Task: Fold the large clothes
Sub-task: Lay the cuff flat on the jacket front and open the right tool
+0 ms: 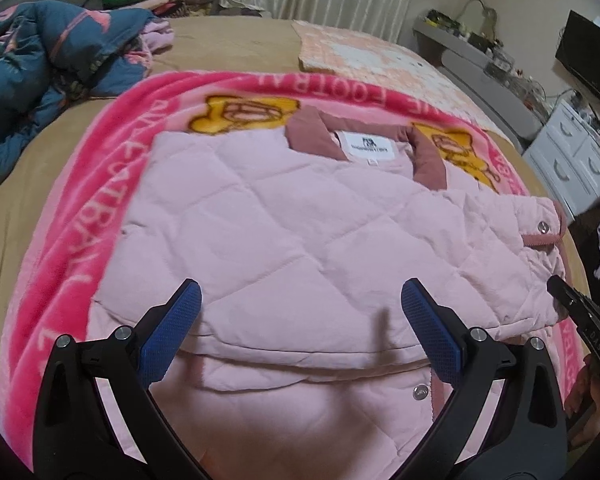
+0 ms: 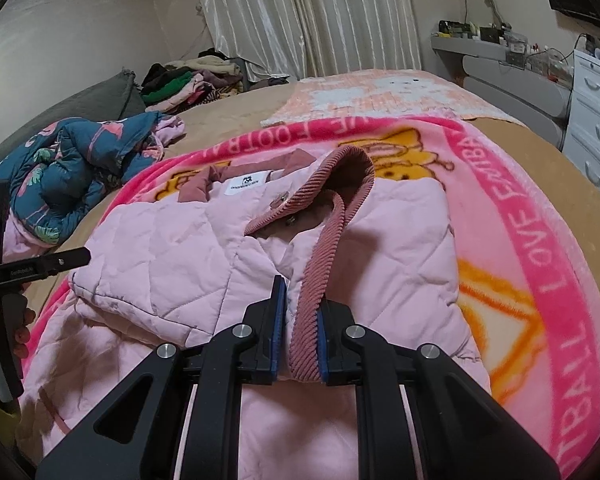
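A pale pink quilted jacket [image 1: 300, 240] with dusty-rose corduroy trim lies on a pink blanket, partly folded, collar and white label at the far end. My left gripper [image 1: 300, 308] is open above its near part, holding nothing. In the right wrist view the jacket [image 2: 172, 248] lies below my right gripper [image 2: 302, 312], which is shut on the jacket's corduroy trim [image 2: 320, 276] and a fold of pink fabric. The right gripper shows at the right edge of the left wrist view [image 1: 580, 312]; the left gripper shows at the left edge of the right wrist view [image 2: 40, 266].
A pink football-print blanket [image 1: 100, 168] covers the tan bed [image 1: 228, 44]. A blue floral quilt [image 1: 40, 64] is bunched at far left. A clothes pile [image 2: 188, 80] sits by the curtains. A white drawer unit [image 2: 596, 120] and a cluttered shelf stand at right.
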Demonstrator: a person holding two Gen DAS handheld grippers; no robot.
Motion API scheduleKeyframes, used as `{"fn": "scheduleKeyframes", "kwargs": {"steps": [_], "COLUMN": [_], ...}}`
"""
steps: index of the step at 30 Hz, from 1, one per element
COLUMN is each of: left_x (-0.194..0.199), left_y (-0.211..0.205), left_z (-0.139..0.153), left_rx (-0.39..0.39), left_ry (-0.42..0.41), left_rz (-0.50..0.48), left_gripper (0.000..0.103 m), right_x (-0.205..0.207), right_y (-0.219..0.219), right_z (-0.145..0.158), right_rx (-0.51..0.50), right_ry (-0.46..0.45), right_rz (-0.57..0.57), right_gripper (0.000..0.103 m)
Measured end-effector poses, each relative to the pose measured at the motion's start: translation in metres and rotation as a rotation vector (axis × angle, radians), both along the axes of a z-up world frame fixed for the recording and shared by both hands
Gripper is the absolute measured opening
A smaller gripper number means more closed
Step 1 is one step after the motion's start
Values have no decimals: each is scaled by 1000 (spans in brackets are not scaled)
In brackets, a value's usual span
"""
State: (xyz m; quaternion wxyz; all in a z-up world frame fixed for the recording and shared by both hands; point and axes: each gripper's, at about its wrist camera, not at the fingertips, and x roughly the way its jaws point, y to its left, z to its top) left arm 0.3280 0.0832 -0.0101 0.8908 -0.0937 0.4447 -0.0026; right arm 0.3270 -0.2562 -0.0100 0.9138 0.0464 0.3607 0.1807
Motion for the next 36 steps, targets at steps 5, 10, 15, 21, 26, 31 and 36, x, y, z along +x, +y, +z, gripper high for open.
{"fn": "scheduleKeyframes", "kwargs": {"steps": [5,10,15,21,26,31,36], "left_x": [5,9,13,16,18,19,20], "left_y": [-8,-7,-6,-6,-4,-3,-3], "left_z": [-16,-31,-40,-50,-54,-56,-56], "left_rx": [17,20,13,12,-3,-5,-8], "left_ry": [43,76,92,104,111,112,109], "left_rz": [-19,-18,-10,-8,-12,-17,-15], "left_gripper": [94,94,94,95,95,95,95], "right_x": [1,1,-4,-6,5,26,47], "right_y": [1,3,-3,-4,20,58,83], "right_z": [-2,-1,6,23,31,31,17], "right_rx": [-9,-20,-33,-22,-54,-107,-156], "right_ry": [21,59,49,16,1,14,59], "right_rz": [-8,-18,-50,-65,-21,40,45], "right_gripper": [14,22,31,47,53,54,54]}}
